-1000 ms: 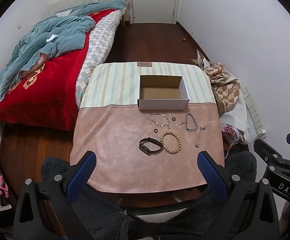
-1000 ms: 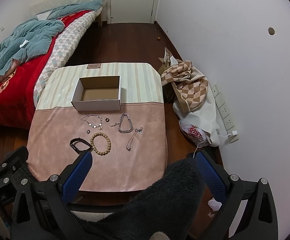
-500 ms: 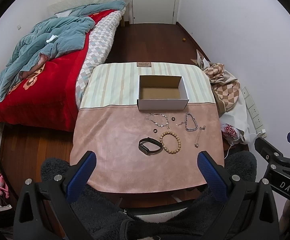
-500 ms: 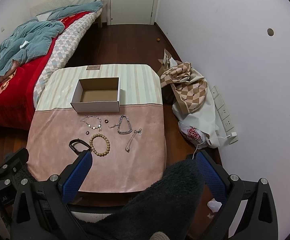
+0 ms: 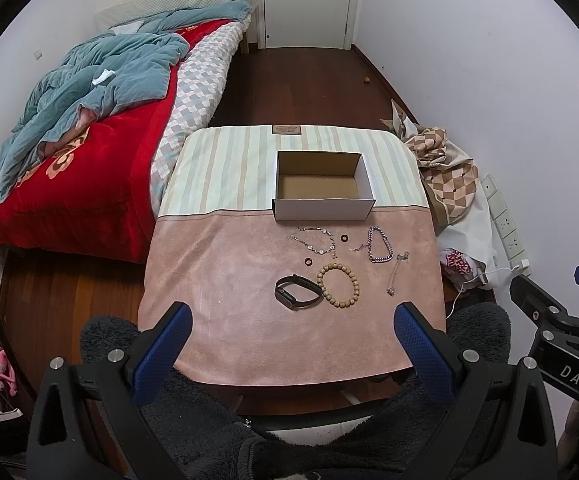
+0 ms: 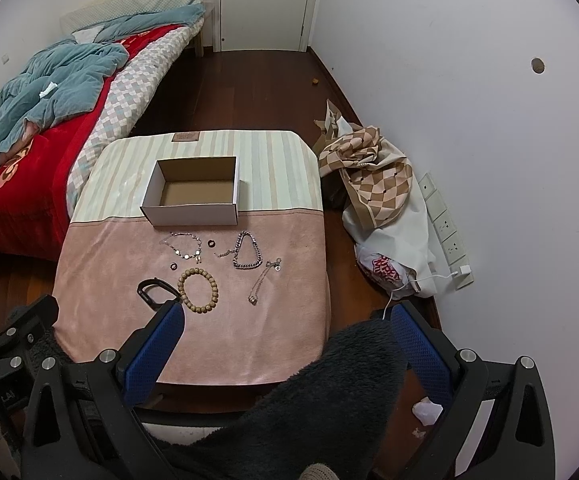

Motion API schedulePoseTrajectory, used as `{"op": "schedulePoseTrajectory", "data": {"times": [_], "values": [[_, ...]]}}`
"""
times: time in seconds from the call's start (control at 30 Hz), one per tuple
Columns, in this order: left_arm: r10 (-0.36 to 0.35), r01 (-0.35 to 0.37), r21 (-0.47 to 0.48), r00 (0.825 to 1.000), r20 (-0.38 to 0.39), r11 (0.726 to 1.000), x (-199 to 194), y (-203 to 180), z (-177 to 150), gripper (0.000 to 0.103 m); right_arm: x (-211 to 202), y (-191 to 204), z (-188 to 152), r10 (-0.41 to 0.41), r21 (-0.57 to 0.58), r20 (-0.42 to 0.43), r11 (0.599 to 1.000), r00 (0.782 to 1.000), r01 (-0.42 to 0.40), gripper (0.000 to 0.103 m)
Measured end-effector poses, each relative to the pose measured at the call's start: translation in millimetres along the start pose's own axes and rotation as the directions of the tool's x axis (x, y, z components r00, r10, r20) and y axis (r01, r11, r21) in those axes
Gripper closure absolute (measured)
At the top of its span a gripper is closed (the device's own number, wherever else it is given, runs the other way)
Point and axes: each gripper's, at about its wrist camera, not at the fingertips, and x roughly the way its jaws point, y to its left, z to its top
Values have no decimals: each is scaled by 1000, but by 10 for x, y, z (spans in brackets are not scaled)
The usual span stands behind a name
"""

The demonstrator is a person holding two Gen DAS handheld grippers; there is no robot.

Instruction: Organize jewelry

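An open, empty white cardboard box (image 5: 323, 185) (image 6: 193, 196) stands on the cloth-covered table (image 5: 225, 280) (image 6: 289, 300). In front of it lie a black band (image 5: 295, 293) (image 6: 154, 288), a wooden bead bracelet (image 5: 338, 284) (image 6: 198, 290), a silver charm bracelet (image 5: 313, 239) (image 6: 181, 245), a thick silver chain (image 5: 378, 245) (image 6: 247, 251), a thin chain (image 5: 395, 273) (image 6: 263, 280) and two small dark rings (image 5: 344, 238) (image 5: 308, 261). My left gripper (image 5: 289, 332) and right gripper (image 6: 289, 332) are open and empty, held above the table's near edge.
A bed (image 5: 89, 128) with a red cover and teal blanket lies left of the table. Checkered fabric and plastic bags (image 6: 373, 184) are piled on the floor to the right by the wall sockets. A closed door (image 5: 307, 0) is at the far end.
Both grippers have drifted very slightly; the table and jewelry sit a touch differently in the views. Nothing was picked up or moved.
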Motion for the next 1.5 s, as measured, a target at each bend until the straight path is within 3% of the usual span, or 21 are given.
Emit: {"op": "schedulePoseTrajectory", "data": {"times": [0.57, 0.73, 0.9, 1.07, 1.17, 1.3, 1.37, 1.5], "values": [[1, -1, -3, 1000, 4, 1000, 1, -4, -1, 0, -60, -17, 10, 4, 8, 18, 1000, 1000, -4, 0], [65, -64, -34, 997, 40, 997, 191, 71, 195, 0, 66, -14, 86, 16, 34, 43, 999, 999, -17, 0], [159, -154, -86, 986, 54, 984, 606, 289, 349, 0, 594, 83, 205, 40, 52, 21, 998, 999, -41, 0], [221, -224, -98, 975, -36, 970, 1299, 470, 245, 0, 1499, 309, 187, 86, 39, -83, 996, 993, -83, 1], [232, -244, -97, 966, -114, 965, 1706, 546, 119, 0, 2067, 486, 79, 125, 23, -182, 992, 975, -123, 16], [186, -216, -117, 956, -227, 969, 2152, 629, -60, 1, 2633, 723, -127, 123, -16, -264, 991, 957, -132, 32], [153, -195, -137, 951, -267, 971, 2287, 649, -140, 1, 2852, 827, -223, 133, -23, -296, 989, 946, -146, 36], [82, -135, -153, 947, -310, 979, 2488, 604, -221, 1, 3092, 970, -354, 152, -35, -340, 984, 928, -175, 51]]}}
